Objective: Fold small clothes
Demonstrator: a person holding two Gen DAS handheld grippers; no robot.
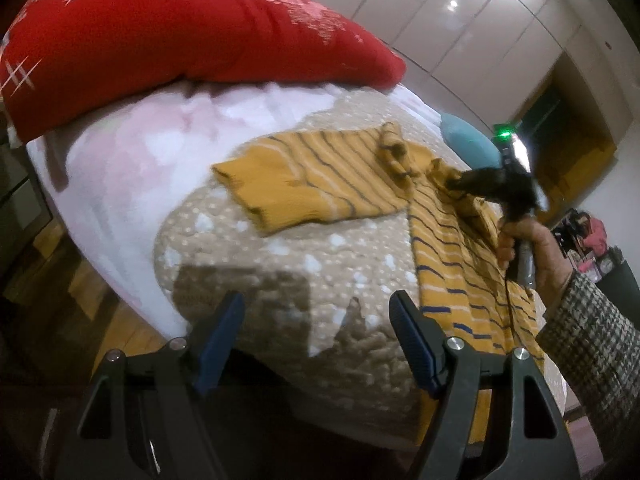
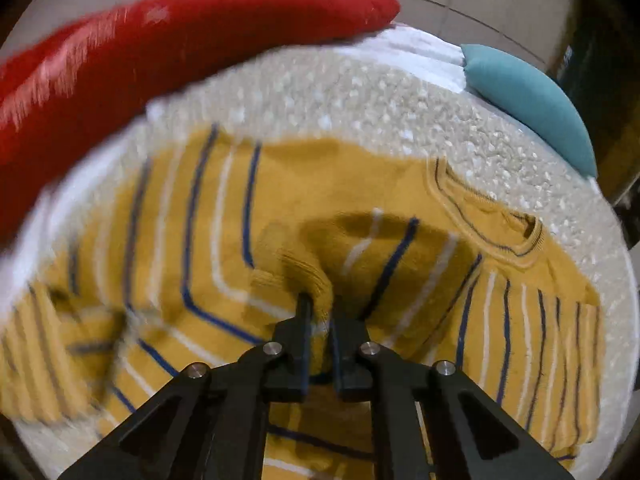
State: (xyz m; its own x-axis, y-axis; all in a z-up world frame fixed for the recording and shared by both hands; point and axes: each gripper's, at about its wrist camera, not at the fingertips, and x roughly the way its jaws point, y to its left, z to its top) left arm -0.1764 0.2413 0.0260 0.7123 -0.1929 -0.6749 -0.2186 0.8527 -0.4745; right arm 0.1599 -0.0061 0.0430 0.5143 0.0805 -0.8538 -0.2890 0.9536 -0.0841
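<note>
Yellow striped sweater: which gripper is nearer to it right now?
Right. The right gripper is shut on a fold of the yellow striped sweater; the left gripper is open, off the sweater, above the beige blanket beside it.

No words, brand names, labels or numbers can be read in either view. The nearest things to signs are the white printed marks on the red pillow [image 1: 192, 40]: a crosshatch like a hash sign at its left end, a few small star shapes, and blurred white patches near its top that may be a pattern or lettering, too smeared to tell. In the right wrist view the same red pillow [image 2: 180, 48] shows only streaked pale marks. A small green light [image 1: 505, 133] glows above the right tool, with no legible marking around it.
</note>
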